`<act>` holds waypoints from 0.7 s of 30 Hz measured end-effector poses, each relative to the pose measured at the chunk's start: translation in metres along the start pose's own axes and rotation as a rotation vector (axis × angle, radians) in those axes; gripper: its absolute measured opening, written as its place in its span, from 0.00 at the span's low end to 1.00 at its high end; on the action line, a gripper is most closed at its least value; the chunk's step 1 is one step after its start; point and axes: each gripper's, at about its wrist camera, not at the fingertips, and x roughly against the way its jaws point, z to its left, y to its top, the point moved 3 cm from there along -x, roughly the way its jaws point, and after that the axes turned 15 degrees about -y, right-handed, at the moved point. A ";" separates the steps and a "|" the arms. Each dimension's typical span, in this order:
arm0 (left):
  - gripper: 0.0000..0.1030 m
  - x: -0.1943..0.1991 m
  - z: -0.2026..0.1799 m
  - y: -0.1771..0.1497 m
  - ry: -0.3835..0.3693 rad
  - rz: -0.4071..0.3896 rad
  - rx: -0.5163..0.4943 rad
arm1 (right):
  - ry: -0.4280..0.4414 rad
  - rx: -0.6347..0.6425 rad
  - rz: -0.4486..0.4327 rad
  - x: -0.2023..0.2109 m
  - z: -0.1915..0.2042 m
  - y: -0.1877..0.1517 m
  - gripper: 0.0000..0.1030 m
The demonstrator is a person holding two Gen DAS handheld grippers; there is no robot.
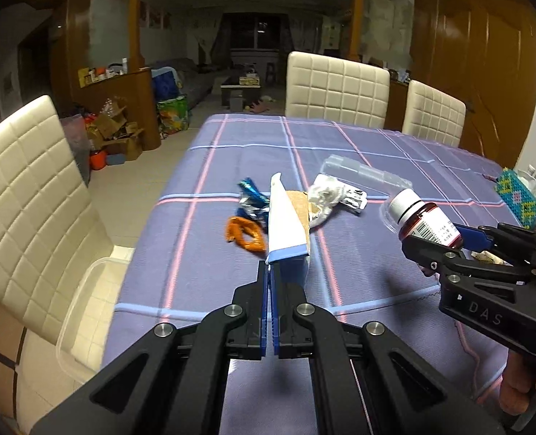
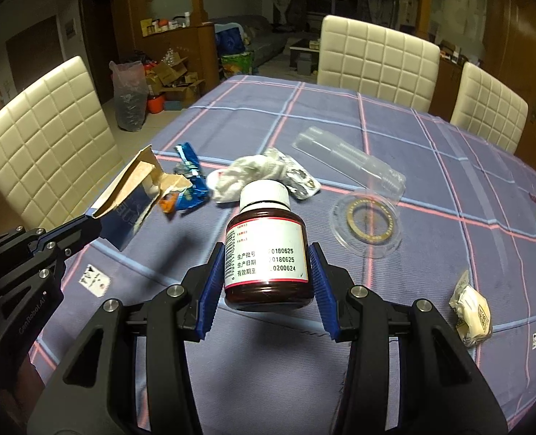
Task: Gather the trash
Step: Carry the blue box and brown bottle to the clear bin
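From my left wrist, my left gripper (image 1: 271,282) has its blue pads pressed nearly together, pinching the edge of a flattened carton (image 1: 286,223), white and blue outside, brown inside. The carton is lifted off the table (image 1: 231,152) and points away from me. Beyond it on the cloth lie a blue wrapper (image 1: 253,195), an orange scrap (image 1: 244,233) and a white wad (image 1: 326,192), close together. A clear tube (image 1: 367,172) lies farther back. On the right, my right gripper (image 1: 445,243) clamps a brown bottle (image 1: 425,219) with a white cap, held in the air, tilted. A clear bin (image 1: 83,308) sits on the white chair (image 1: 25,188) at my left.

From my right wrist, my right gripper (image 2: 266,275) has its fingers closed against both sides of the bottle (image 2: 266,250), which stands cap up between them, clear of the table (image 2: 431,152). Its white label shows printed dates. At the left, my left gripper (image 2: 83,228) grips the torn carton (image 2: 130,199) above the table edge. Behind the carton lie the blue wrapper (image 2: 192,177) and orange scrap (image 2: 168,203), with the wad (image 2: 246,175) just beside them and a printed packet (image 2: 300,177) touching the wad. The tube (image 2: 347,159) lies beyond, and a clear lid (image 2: 371,223) with a gold ring lies flat near it. A cream packet (image 2: 473,308) sits at the right, well apart from the rest.
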 end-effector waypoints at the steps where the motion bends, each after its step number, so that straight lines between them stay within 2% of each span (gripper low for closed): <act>1: 0.02 0.002 0.002 -0.001 0.003 -0.003 0.004 | 0.002 0.006 -0.005 0.003 0.004 0.000 0.46; 15: 0.02 0.043 0.044 -0.015 0.072 -0.058 0.046 | 0.011 0.076 -0.043 0.032 0.052 0.000 0.46; 21: 0.02 0.064 0.073 -0.029 0.114 -0.081 0.091 | 0.024 0.145 -0.072 0.042 0.090 0.004 0.46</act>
